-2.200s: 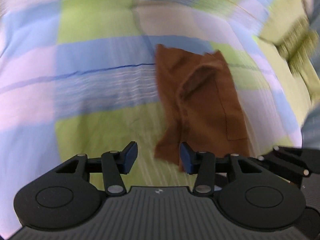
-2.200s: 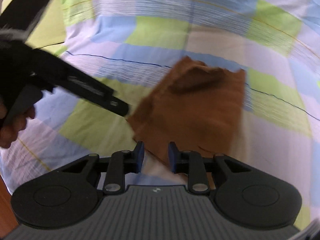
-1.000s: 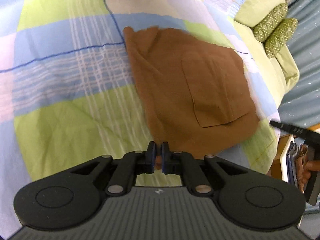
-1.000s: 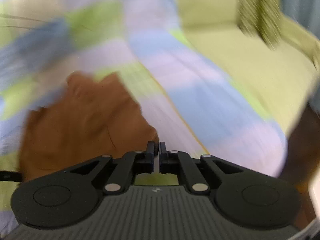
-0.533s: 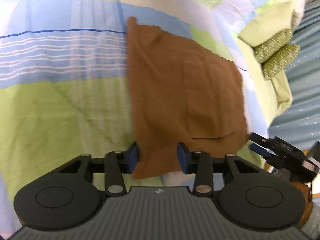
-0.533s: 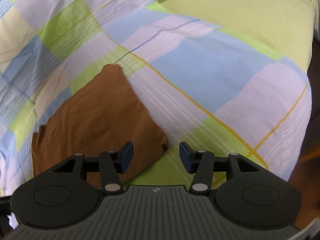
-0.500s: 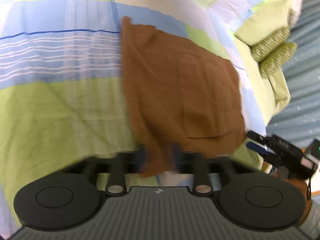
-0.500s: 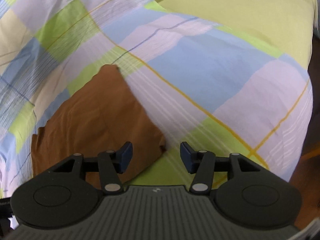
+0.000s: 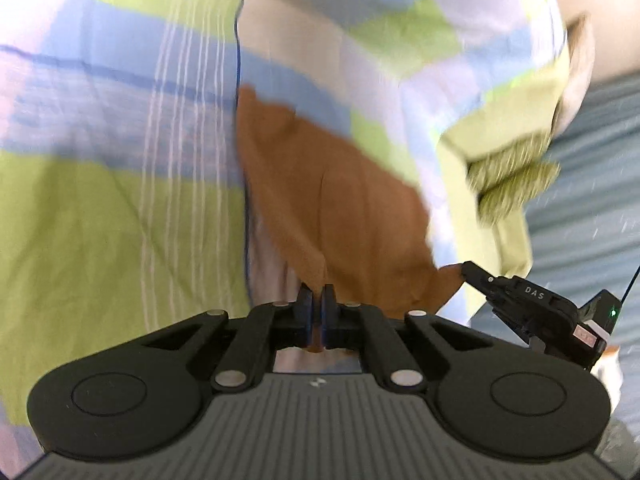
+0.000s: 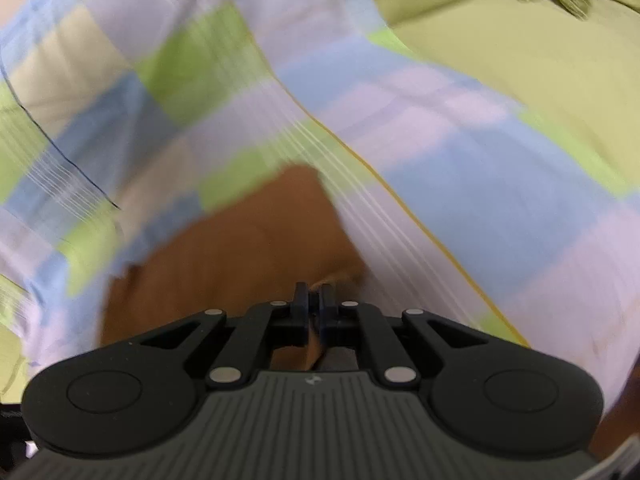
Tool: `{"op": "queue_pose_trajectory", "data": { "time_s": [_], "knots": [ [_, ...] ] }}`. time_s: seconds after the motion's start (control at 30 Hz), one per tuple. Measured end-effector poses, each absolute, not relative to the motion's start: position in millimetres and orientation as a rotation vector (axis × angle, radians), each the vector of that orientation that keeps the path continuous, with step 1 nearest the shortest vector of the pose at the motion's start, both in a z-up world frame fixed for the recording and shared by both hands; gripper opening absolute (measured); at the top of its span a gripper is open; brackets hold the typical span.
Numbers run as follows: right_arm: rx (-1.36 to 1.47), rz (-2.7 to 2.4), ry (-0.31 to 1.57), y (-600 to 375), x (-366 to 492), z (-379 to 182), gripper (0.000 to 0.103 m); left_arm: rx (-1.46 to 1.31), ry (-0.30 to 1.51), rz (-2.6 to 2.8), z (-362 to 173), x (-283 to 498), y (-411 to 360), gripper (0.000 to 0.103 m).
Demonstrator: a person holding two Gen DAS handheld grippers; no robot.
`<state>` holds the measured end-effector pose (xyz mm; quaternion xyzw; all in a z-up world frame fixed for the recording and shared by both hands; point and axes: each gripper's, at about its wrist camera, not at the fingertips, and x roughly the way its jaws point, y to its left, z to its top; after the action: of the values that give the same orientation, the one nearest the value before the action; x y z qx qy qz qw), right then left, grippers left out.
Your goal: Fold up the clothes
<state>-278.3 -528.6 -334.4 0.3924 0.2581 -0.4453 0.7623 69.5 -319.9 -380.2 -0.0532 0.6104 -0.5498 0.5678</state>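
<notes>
A brown garment (image 9: 340,208) lies on a checked bedspread (image 9: 120,200). My left gripper (image 9: 317,300) is shut on the garment's near left corner, with cloth pinched between the blue pads. My right gripper (image 10: 314,294) is shut on the garment's (image 10: 240,248) near right corner. In the left wrist view the right gripper's (image 9: 466,270) tip touches the garment's right corner. The near edge of the garment looks lifted off the bedspread. Both views are blurred.
The blue, green, lilac and cream bedspread (image 10: 440,168) covers the bed. A plain green sheet (image 10: 520,40) and patterned green pillows (image 9: 508,176) lie at the far right. A grey-blue curtain (image 9: 592,160) hangs beyond the bed's right edge.
Half a second ago both grippers were open over the garment's near corners. Both have now shut on those corners, and the near edge has started to rise.
</notes>
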Motion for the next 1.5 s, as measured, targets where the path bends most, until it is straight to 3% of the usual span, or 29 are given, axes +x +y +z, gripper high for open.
{"op": "queue_pose_trajectory", "data": {
  "time_s": [0.27, 0.37, 0.5, 0.73, 0.83, 0.9, 1.0, 1.07, 1.23, 1.33, 1.4, 1.5],
  "knots": [
    [0.69, -0.805, 0.328, -568.4, -228.3, -216.5, 0.004, -0.192, 1.119, -1.258, -261.9, 88.0, -318.0, 0.0],
    [0.633, -0.714, 0.296, -571.5, -232.2, -184.3, 0.004, -0.175, 1.041, -1.213, -243.2, 74.1, -305.9, 0.0],
    [0.674, -0.686, 0.385, -567.1, -262.2, -204.9, 0.004, -0.097, 1.078, -1.086, -270.2, 47.0, -286.9, 0.0],
    [0.881, -0.828, 0.918, -556.2, -335.3, -368.3, 0.006, 0.305, 1.368, -0.73, -417.4, -1.8, -252.6, 0.004],
    [0.879, -0.855, 0.963, -548.2, -361.4, -382.1, 0.006, 0.262, 1.327, -0.792, -404.7, -18.3, -248.2, 0.013],
    [0.773, -0.85, 0.946, -539.9, -364.6, -370.2, 0.021, 0.211, 1.282, -0.853, -388.1, -30.4, -254.7, 0.023],
    [0.665, -0.792, 0.908, -534.5, -360.0, -361.8, 0.022, 0.17, 1.227, -0.917, -372.3, -37.3, -281.6, 0.024],
    [0.6, -0.706, 0.879, -534.7, -339.8, -358.8, 0.021, 0.149, 1.182, -0.977, -369.0, -37.4, -315.3, 0.034],
    [0.549, -0.576, 0.766, -536.0, -302.2, -361.5, 0.02, 0.259, 1.151, -1.022, -392.4, -44.7, -366.2, 0.034],
    [0.533, -0.596, 0.881, -542.3, -285.8, -384.7, 0.015, 0.311, 1.181, -0.982, -402.2, -52.1, -357.1, 0.034],
    [0.564, -0.671, 0.946, -545.8, -298.2, -392.2, 0.003, 0.315, 1.187, -0.969, -400.6, -54.4, -348.2, 0.034],
    [0.649, -0.746, 0.972, -551.1, -324.9, -382.9, 0.006, 0.295, 1.181, -0.973, -384.3, -48.3, -351.5, 0.033]
  ]
}}
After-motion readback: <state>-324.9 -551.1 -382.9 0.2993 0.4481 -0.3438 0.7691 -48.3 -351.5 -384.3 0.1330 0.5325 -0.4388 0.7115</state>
